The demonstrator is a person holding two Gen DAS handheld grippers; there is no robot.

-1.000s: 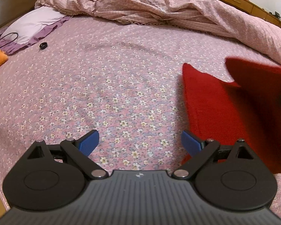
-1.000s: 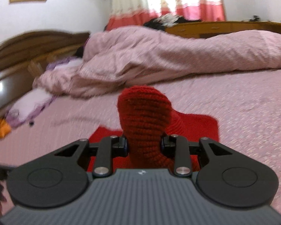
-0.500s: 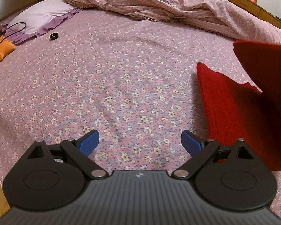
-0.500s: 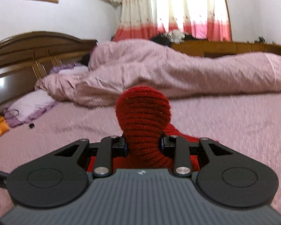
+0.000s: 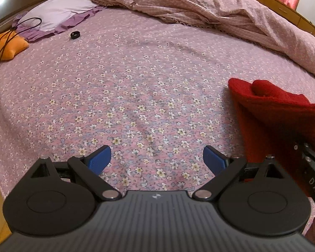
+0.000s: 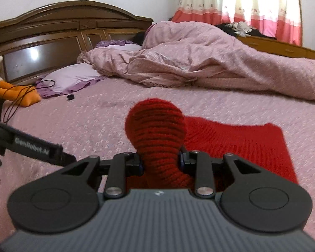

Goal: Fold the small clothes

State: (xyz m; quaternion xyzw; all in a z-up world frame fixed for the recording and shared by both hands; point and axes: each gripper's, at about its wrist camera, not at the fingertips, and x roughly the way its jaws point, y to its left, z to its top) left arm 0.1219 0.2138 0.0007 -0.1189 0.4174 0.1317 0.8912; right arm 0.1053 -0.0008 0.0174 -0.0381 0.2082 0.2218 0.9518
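Here, the red knitted garment (image 6: pixel 237 145) lies on the bed (image 6: pixel 94 121) in the lower middle and right of the right wrist view, part of it flat on the flowered sheet and one bunched end pulled up toward the camera. The right tool (image 6: pixel 160 163) is clamped on that bunched end, which bulges in a rounded lump above the two fingers. In the left wrist view the same garment sits at the right edge of the frame, its near part lifted off the sheet, with the black body of the right tool showing at the lower right. The left tool (image 5: pixel 157 159) stands with its blue fingers wide apart, nothing between them, above bare sheet at the lower centre, just left of the garment. Farther up the bed a rumpled pink quilt (image 5: pixel 199 6) fills the top of the frame, a lilac pillow (image 5: pixel 58 10) lies at the upper left, and an orange cushion (image 5: pixel 6 46) with a black cord across it sits at the left edge.
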